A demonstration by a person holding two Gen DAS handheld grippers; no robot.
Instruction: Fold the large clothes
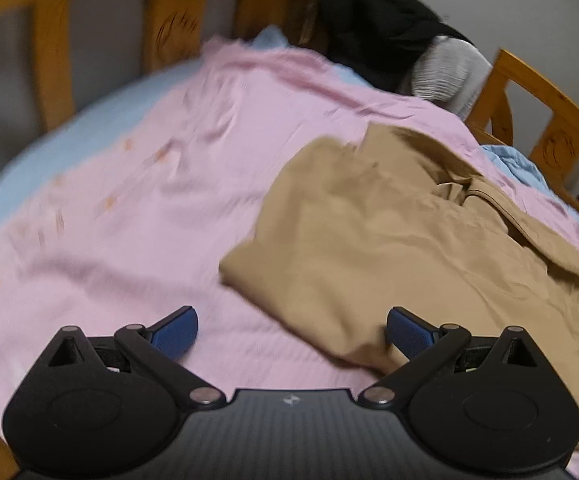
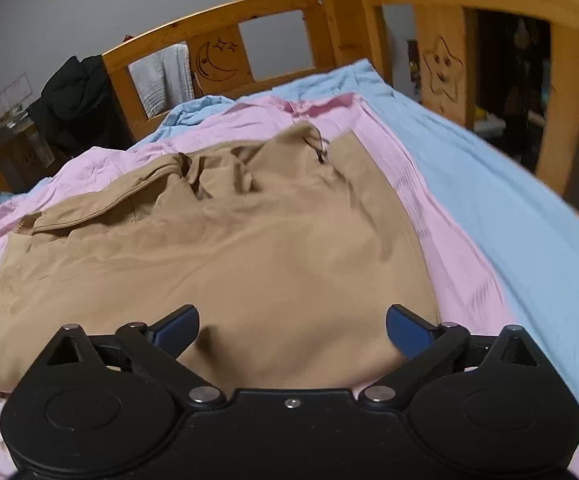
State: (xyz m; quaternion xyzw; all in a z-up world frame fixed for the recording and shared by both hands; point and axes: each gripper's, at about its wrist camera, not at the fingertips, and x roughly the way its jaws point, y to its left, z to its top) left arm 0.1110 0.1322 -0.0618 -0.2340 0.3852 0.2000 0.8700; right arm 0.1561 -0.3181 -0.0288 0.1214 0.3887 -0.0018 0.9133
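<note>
A large tan coat (image 1: 389, 240) lies crumpled on a pink sheet (image 1: 149, 184) on the bed, its collar and flap toward the far side. My left gripper (image 1: 291, 334) hovers open over the pink sheet at the coat's near left corner, nothing between its blue pads (image 1: 175, 334). The right wrist view shows the same tan coat (image 2: 229, 248) spread wide. Above its near edge my right gripper (image 2: 292, 330) is open, with the cloth below its fingers and not pinched.
A wooden bed frame (image 2: 273, 12) with moon and star carvings rings the bed. Blue bedding (image 2: 509, 208) lies under the pink sheet. Dark clothing (image 1: 377, 28) and a grey-white towel (image 1: 445, 72) hang at the far rail.
</note>
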